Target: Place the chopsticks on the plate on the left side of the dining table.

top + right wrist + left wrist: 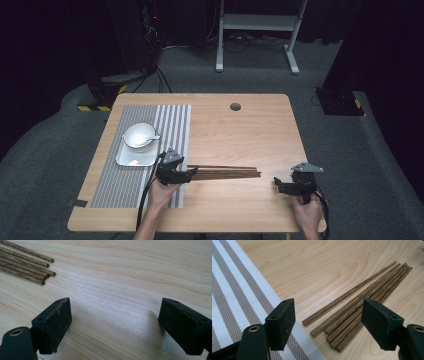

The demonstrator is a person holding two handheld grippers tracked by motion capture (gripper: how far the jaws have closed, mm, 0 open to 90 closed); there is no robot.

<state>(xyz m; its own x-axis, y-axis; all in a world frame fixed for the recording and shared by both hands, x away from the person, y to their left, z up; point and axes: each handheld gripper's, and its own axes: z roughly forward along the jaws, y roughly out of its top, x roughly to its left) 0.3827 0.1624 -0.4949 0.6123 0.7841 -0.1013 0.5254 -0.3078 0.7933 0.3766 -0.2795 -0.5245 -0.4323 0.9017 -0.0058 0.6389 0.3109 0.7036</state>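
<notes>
Wooden table at frame centre carries chopsticks, their near ends between the left gripper's wide-apart jaws, seemingly untouched. Right gripper, lower right, gapes over bare wood. Hands are cut off below.

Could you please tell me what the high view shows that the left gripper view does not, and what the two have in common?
High view alone: a white bowl with a spoon on a white square plate, the right claw resting apart on bare wood, and the floor beyond the table.
Left gripper view alone: the left claw's black pads close up, standing open around the near ends of the sticks.
Both: the wooden chopsticks, the striped placemat and the table.
</notes>
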